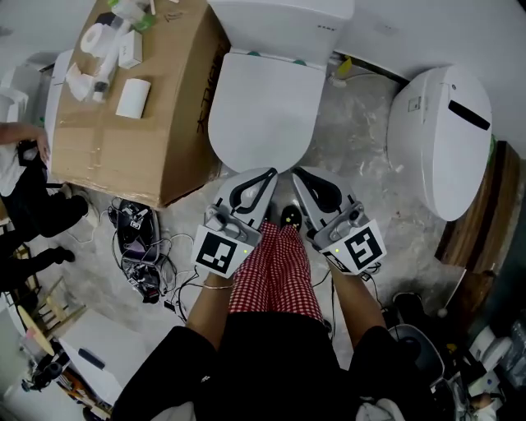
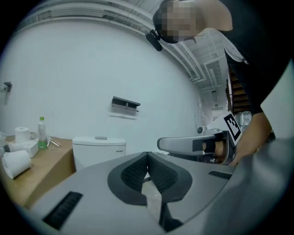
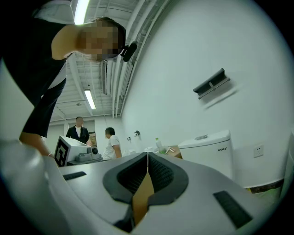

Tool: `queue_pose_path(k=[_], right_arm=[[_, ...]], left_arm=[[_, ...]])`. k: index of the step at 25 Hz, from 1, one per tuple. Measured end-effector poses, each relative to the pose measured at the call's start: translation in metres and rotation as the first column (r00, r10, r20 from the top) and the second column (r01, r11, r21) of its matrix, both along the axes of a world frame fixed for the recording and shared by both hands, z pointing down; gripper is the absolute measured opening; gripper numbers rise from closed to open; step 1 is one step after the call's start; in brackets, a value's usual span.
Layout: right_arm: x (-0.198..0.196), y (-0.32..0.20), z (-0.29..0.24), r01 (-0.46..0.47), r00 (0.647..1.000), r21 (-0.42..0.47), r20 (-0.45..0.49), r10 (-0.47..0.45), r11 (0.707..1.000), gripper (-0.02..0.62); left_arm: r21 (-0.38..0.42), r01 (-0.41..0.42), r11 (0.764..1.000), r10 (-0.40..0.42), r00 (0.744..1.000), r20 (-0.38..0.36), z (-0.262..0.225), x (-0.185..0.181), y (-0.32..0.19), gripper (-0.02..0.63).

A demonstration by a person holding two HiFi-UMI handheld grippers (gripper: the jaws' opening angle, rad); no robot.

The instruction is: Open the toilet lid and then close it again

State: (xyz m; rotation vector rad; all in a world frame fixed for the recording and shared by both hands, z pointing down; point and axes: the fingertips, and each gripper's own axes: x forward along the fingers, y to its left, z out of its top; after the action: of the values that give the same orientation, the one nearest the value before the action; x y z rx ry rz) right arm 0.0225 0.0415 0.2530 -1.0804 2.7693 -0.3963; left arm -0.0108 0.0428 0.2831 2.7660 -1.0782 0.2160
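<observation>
The white toilet stands ahead of me in the head view with its lid (image 1: 265, 107) down flat and the tank (image 1: 283, 20) behind it. My left gripper (image 1: 270, 173) and right gripper (image 1: 297, 173) hang side by side just in front of the bowl's front edge, above my red checked trouser leg. Neither touches the lid. Both are shut with nothing between the jaws. In the left gripper view the shut left gripper (image 2: 147, 154) points level at the tank (image 2: 98, 149). In the right gripper view the shut right gripper (image 3: 147, 155) points up past the tank (image 3: 209, 149).
A large cardboard box (image 1: 140, 123) with paper rolls and a bottle stands close to the toilet's left. Another white toilet (image 1: 444, 140) lies to the right, with wooden boards (image 1: 485, 222) beyond. Cables and gear (image 1: 140, 247) lie on the floor at left, near a person (image 1: 25, 189).
</observation>
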Motion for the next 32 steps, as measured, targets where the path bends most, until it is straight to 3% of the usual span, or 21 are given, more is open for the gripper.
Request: queue_pose_path(k=[6, 11, 17, 25, 32], right_arm=[[-0.006, 0.003, 0.022, 0.016, 1.0, -0.016, -0.008, -0.016, 1.0, 0.02], [-0.01, 0.009, 0.039, 0.04, 0.999, -0.03, 0.011, -0.04, 0.999, 0.02], [-0.016, 0.007, 0.057, 0.032, 0.999, -0.039, -0.01, -0.033, 0.999, 0.02], [-0.027, 0.009, 0.077, 0.073, 0.997, -0.026, 0.001, -0.073, 0.997, 0.02], [-0.036, 0.017, 0.101, 0.084, 0.996, -0.049, -0.012, -0.084, 0.995, 0.02]], left_arm=[[0.006, 0.0, 1.0, 0.0, 1.0, 0.003, 0.023, -0.001, -0.002, 0.008], [-0.008, -0.026, 1.0, 0.026, 0.998, 0.048, 0.047, -0.002, 0.007, 0.008], [-0.042, 0.009, 0.999, -0.008, 1.0, 0.015, 0.064, -0.009, 0.004, 0.008], [-0.047, -0.015, 0.999, 0.017, 0.999, 0.039, 0.09, -0.006, 0.01, 0.008], [-0.091, 0.019, 0.996, -0.016, 1.0, 0.026, 0.112, -0.021, 0.018, 0.008]])
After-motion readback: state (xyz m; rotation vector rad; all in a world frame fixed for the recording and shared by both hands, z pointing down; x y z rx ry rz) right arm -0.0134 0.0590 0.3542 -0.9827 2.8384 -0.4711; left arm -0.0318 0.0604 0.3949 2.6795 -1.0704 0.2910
